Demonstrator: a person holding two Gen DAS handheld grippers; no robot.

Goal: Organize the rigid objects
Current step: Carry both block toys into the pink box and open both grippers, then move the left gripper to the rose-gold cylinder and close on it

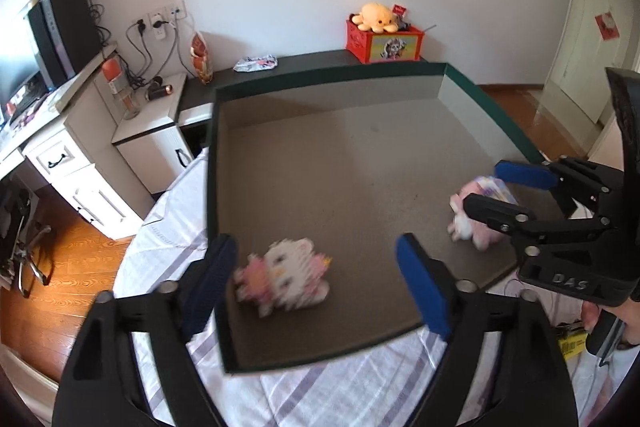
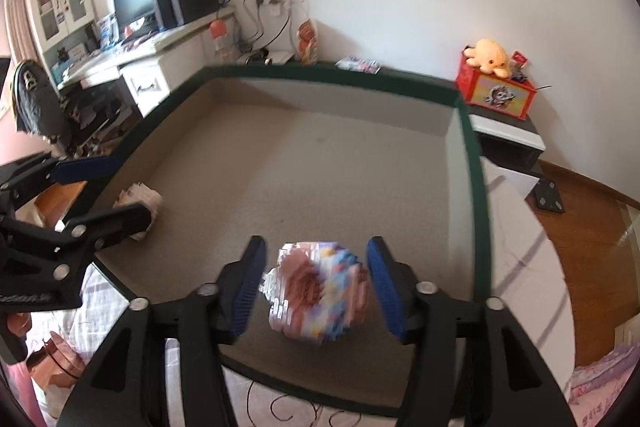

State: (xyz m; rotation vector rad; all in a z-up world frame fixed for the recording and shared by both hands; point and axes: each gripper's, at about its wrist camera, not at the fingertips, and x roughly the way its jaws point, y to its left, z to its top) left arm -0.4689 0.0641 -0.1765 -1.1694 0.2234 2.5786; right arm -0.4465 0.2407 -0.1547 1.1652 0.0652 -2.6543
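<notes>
A wide shallow box (image 1: 212, 147) with a dark green rim and a grey-brown floor lies on striped bedding. Inside it, a white and pink cat figure built of small bricks (image 1: 284, 275) is blurred between the fingers of my left gripper (image 1: 316, 245), whose blue pads stand well apart from it. A pink, blue and white brick figure (image 2: 316, 291) sits between the pads of my right gripper (image 2: 316, 247), with a gap on both sides. The right gripper (image 1: 483, 186) also shows across the box's right side. From the right wrist view, the left gripper (image 2: 132, 187) partly hides the cat figure (image 2: 138, 197).
A red crate (image 1: 380, 43) with an orange octopus plush on top stands on a dark shelf by the wall. A white desk (image 1: 80, 163) with a monitor and cables is at the left. Striped bedding (image 1: 320, 395) and wooden floor (image 1: 68, 279) surround the box. A hand (image 1: 592, 315) holds the right gripper.
</notes>
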